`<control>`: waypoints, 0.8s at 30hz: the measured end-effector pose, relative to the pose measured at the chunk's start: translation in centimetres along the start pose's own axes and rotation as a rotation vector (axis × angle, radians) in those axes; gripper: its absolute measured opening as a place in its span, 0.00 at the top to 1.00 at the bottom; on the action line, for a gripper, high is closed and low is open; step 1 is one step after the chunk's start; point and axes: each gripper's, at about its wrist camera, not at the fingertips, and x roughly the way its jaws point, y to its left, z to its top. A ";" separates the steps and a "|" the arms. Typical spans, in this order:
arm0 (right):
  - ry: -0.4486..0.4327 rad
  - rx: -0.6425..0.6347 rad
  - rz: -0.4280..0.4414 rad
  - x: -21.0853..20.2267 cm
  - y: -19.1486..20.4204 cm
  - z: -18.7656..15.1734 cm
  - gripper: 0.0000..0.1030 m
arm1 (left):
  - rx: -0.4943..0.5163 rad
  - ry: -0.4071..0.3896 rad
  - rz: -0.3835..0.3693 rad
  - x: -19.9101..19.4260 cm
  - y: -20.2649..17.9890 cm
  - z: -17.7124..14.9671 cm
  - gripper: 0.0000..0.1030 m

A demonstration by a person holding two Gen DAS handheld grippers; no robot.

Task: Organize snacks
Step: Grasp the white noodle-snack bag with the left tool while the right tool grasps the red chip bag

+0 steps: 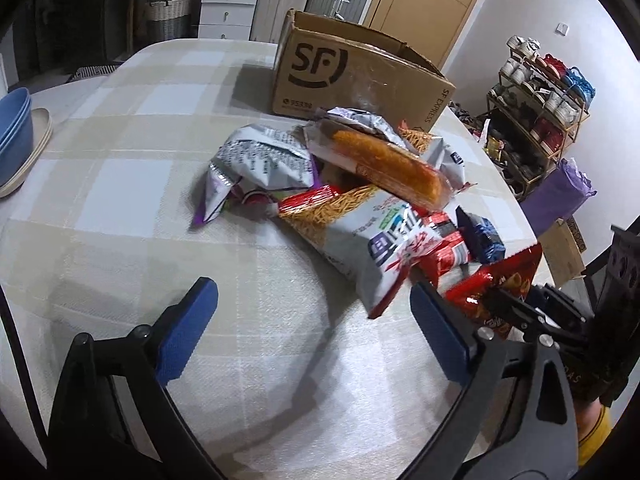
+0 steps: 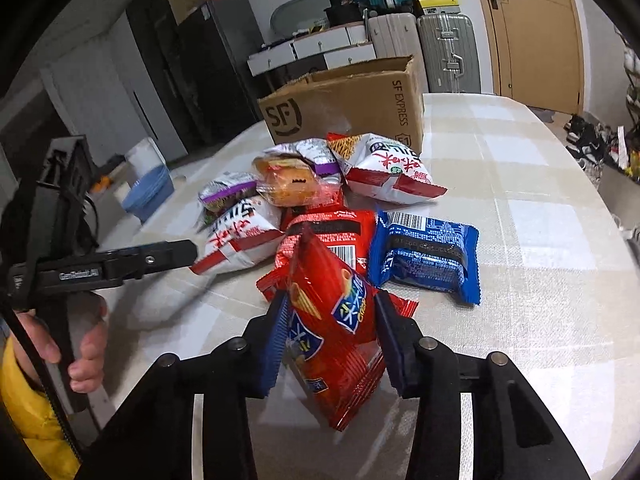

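A pile of snack packs lies on the checked tablecloth [image 1: 132,208] in front of an open cardboard SF box [image 1: 352,76]. My right gripper [image 2: 332,340] is shut on a red snack bag [image 2: 336,320], with a blue pad against each side and the bag tilted up off the table. The red bag [image 1: 508,276] also shows at the right edge of the left wrist view. My left gripper [image 1: 312,300] stands open over bare cloth, and the corner of a white noodle-snack bag [image 1: 360,232] reaches near its right finger. A wrapped orange bread [image 1: 392,164] tops the pile. A blue pack [image 2: 424,256] lies flat at the pile's right.
Stacked blue bowls [image 1: 14,128] and plates sit at the table's left edge. A shoe rack [image 1: 532,120] stands beyond the right edge. Suitcases [image 2: 444,48] and drawers line the far wall. A hand [image 2: 88,344] holds the left gripper's handle.
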 end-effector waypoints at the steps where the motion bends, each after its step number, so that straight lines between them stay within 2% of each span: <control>1: -0.002 0.007 0.008 -0.2 -0.1 -0.1 0.60 | -0.002 0.005 -0.010 0.2 -0.2 0.2 0.06; 7: -0.026 0.029 0.040 -0.9 -0.5 -0.6 0.60 | -0.062 0.040 -0.047 1.4 -1.1 1.6 0.06; 15: -0.049 0.043 0.096 -1.4 -0.5 -1.1 0.60 | -0.108 0.063 -0.011 3.7 -2.8 4.2 0.06; 19: -0.045 0.043 0.103 -1.3 -0.3 -1.3 0.60 | -0.139 0.116 0.013 5.8 -3.0 4.9 0.07; 24: -0.049 0.044 0.108 -1.5 -0.2 -1.3 0.61 | -0.136 0.112 0.015 6.4 -3.7 5.1 0.27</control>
